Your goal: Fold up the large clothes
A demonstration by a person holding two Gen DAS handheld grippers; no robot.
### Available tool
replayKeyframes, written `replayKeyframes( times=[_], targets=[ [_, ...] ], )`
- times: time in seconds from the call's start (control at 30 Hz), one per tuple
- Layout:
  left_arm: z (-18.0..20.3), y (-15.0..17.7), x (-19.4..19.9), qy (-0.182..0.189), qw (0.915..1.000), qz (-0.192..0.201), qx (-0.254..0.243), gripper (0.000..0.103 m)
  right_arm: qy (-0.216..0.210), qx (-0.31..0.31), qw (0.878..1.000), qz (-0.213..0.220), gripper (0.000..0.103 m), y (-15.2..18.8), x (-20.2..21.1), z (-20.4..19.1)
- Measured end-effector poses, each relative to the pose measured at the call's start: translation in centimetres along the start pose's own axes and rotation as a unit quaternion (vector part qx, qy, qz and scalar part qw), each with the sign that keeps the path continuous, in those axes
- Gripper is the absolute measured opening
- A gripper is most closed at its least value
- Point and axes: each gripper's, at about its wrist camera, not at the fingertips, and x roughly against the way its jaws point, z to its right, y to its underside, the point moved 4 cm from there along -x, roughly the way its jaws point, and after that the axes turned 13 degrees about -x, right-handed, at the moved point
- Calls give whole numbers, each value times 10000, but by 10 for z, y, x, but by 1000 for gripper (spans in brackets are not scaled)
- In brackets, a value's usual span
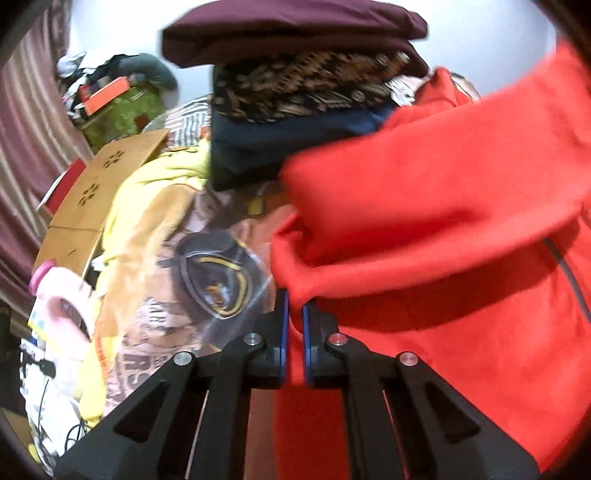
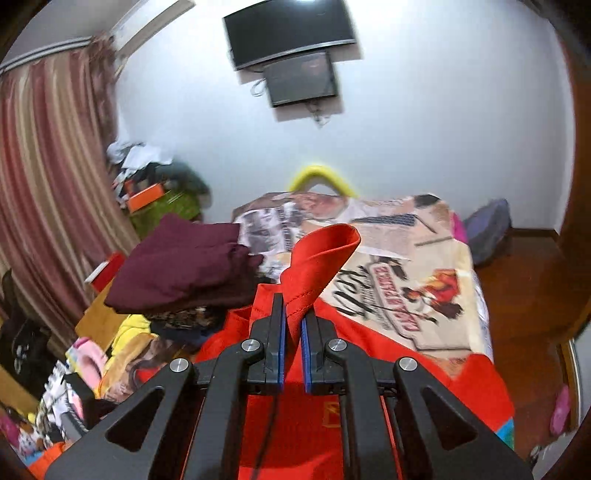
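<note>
A large red garment (image 1: 443, 229) lies on a bed with a printed cover (image 1: 173, 295). My left gripper (image 1: 294, 310) is shut on the garment's left edge, red cloth pinched between its blue pads. A red sleeve stretches across the upper right of the left wrist view. In the right wrist view my right gripper (image 2: 293, 314) is shut on a band of the red garment (image 2: 317, 258), which stands up in a loop above the fingertips. The rest of the red cloth (image 2: 306, 424) spreads below that gripper on the printed bed cover (image 2: 424, 295).
A stack of folded clothes topped by a maroon piece (image 1: 295, 33) (image 2: 184, 269) sits at the bed's far left. A cardboard box (image 1: 92, 199), a striped curtain (image 2: 48, 184) and a clutter pile (image 2: 155, 184) stand to the left. Two wall screens (image 2: 291, 48) hang above.
</note>
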Motion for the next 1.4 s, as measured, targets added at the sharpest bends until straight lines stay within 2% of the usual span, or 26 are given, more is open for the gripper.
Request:
replayKeyframes(
  times=[0.3,0.57,0.83,0.9,1.03,1.13,1.2,1.23,1.37,1.4],
  targets=[
    [3,33,-9,117,9985,-359,404,5,529,-497,9927,-960,6,81,-23,75],
    [6,47,-29,224,9951,-674,695,6,731,-951,9811,-1519,6,136,-8,121],
    [18,45,-27,166,9952,-884,377,10,768,-913,9779,-1717,10,152,8,127],
    [20,44,-20,185,9951,-919,316,10,773,-984,9761,-1778,15,151,12,132],
    [22,39,-1,261,9956,-866,252,12,790,-1015,9768,-1712,17,146,25,138],
    [23,29,17,176,9972,-705,174,25,878,-981,9798,-1504,17,135,37,143],
    [24,21,28,114,9982,-575,147,39,917,-1036,9810,-1363,20,126,45,149],
    [26,13,36,90,9988,-463,142,41,923,-1089,9816,-1265,22,121,48,152],
    [32,-13,51,68,9997,-185,166,60,1062,-1373,9812,-848,50,102,59,173],
    [35,-19,53,78,9997,-125,176,65,1090,-1442,9803,-796,52,99,59,177]
  ],
)
